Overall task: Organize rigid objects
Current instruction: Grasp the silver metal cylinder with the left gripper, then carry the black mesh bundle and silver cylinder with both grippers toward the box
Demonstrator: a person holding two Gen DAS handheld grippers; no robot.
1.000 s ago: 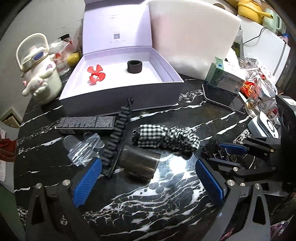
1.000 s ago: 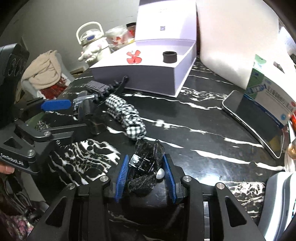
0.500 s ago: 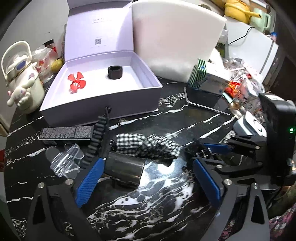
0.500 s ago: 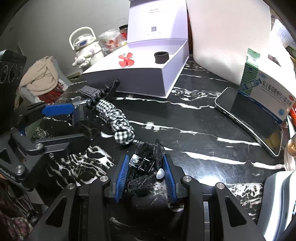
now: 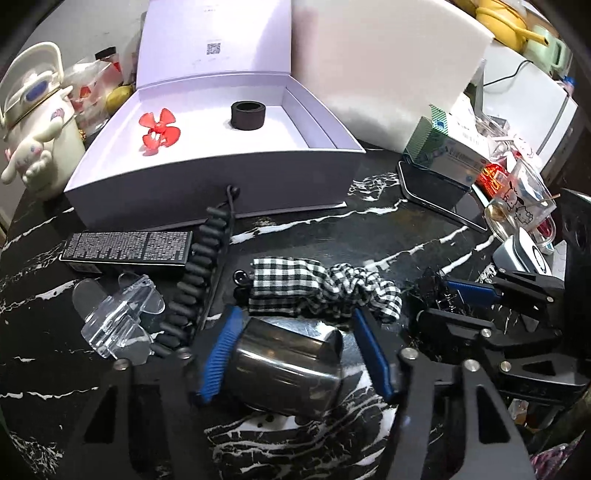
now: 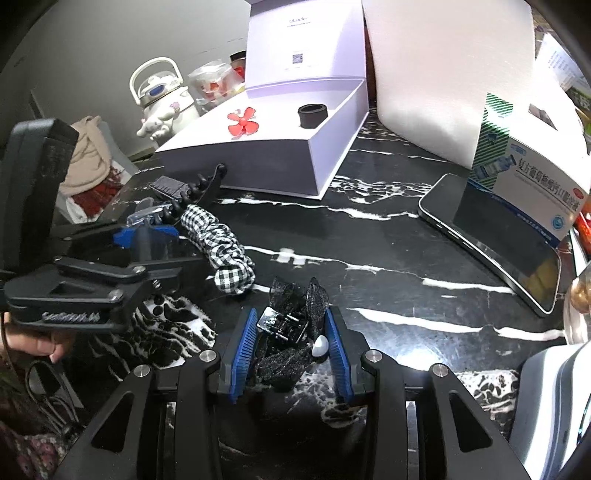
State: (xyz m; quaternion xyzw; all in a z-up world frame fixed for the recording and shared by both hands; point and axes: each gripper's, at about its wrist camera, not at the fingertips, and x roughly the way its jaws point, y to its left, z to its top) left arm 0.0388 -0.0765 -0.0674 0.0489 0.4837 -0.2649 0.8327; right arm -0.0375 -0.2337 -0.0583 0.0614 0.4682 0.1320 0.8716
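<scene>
Since a second ago left gripper (image 5: 299, 350) has dropped around the metal cup (image 5: 284, 365) lying on the black marble counter (image 5: 369, 236), jaws closing, right pad not yet touching; right gripper (image 6: 291, 332) stays clamped on black lace hair clip (image 6: 288, 328), open lilac box (image 5: 221, 162) behind.

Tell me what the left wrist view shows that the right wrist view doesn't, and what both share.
Only the left wrist view: the metal cup lying between the closing left gripper pads, and the yellow kettle at the back. Only the right wrist view: the black lace hair clip clamped in the right gripper, and a hand. Both: the open white box holding a red propeller and black ring, and the checkered scrunchie.
</scene>
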